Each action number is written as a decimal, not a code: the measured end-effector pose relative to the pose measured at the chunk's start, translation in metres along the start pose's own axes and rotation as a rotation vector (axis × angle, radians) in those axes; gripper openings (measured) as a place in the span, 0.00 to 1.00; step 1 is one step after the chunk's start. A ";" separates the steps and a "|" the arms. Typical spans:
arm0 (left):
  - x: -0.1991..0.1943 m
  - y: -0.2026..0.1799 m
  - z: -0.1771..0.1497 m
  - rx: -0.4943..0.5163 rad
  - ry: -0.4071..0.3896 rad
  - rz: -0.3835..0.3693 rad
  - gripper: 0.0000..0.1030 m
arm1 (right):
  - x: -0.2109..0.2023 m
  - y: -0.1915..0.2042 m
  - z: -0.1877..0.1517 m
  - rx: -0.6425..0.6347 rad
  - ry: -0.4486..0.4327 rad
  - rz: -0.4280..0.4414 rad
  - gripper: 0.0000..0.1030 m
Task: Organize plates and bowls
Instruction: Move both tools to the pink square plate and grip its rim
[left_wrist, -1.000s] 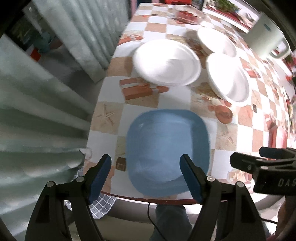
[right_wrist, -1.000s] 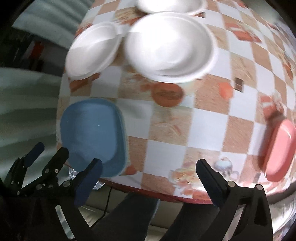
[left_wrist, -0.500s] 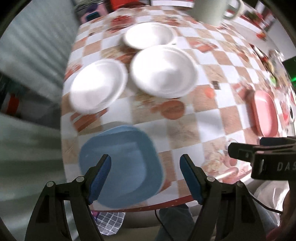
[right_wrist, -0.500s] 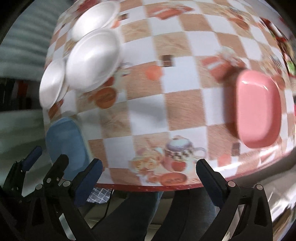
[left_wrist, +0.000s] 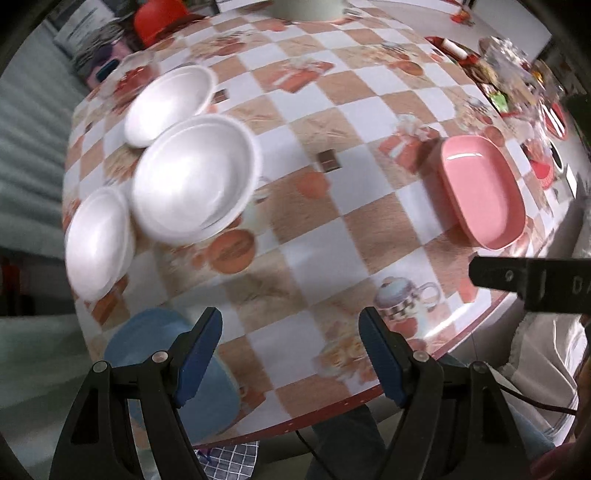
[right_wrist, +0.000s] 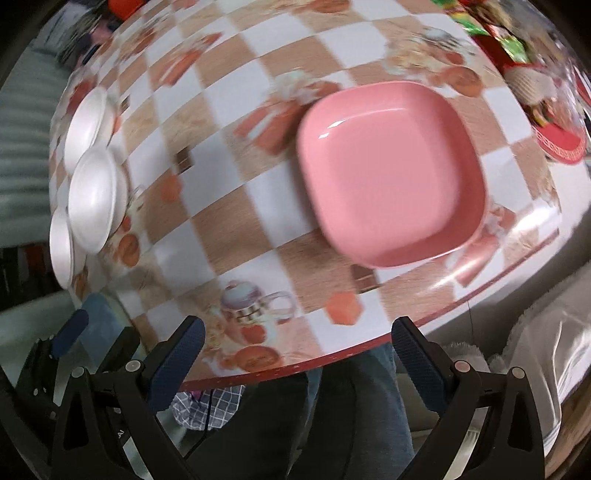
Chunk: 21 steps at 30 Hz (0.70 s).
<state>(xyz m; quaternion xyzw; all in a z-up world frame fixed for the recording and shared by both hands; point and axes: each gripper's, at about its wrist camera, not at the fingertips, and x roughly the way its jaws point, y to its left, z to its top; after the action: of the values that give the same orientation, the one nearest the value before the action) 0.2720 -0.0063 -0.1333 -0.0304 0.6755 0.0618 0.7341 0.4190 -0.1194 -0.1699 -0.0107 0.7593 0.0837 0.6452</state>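
Pink plate (right_wrist: 391, 173), blue plate (left_wrist: 207, 384) and three white bowls (left_wrist: 194, 177) lying bare on checkered surface (left_wrist: 314, 254); left tool (left_wrist: 290, 354) and right tool (right_wrist: 295, 365) spread wide, holding nothing.

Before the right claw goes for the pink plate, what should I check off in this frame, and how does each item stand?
1. Right claw open and holding nothing: ok.
2. Left claw open and holding nothing: ok.
3. Pink plate lies flat on the checkered tablecloth with nothing in it: ok.
4. Right claw lined up on the pink plate: not ok; the plate sits ahead and to the right of centre, and the fingertips are off the table's near edge.
5. The three white bowls on the left lie apart from the pink plate: ok.
6. Blue plate fully on the table: cannot tell; the left claw's finger hides part of it.
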 end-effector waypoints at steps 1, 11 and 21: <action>0.002 -0.006 0.003 0.010 0.005 -0.002 0.77 | -0.002 -0.010 0.002 0.012 -0.003 0.000 0.99; 0.018 -0.053 0.044 0.052 0.045 -0.047 0.77 | -0.004 -0.075 0.024 0.079 -0.008 -0.061 0.99; 0.039 -0.089 0.073 0.078 0.094 -0.053 0.77 | 0.002 -0.114 0.048 0.108 -0.002 -0.111 0.99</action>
<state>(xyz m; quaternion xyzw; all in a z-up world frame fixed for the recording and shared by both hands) 0.3587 -0.0832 -0.1698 -0.0223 0.7101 0.0144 0.7036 0.4795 -0.2247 -0.1920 -0.0178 0.7604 0.0068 0.6491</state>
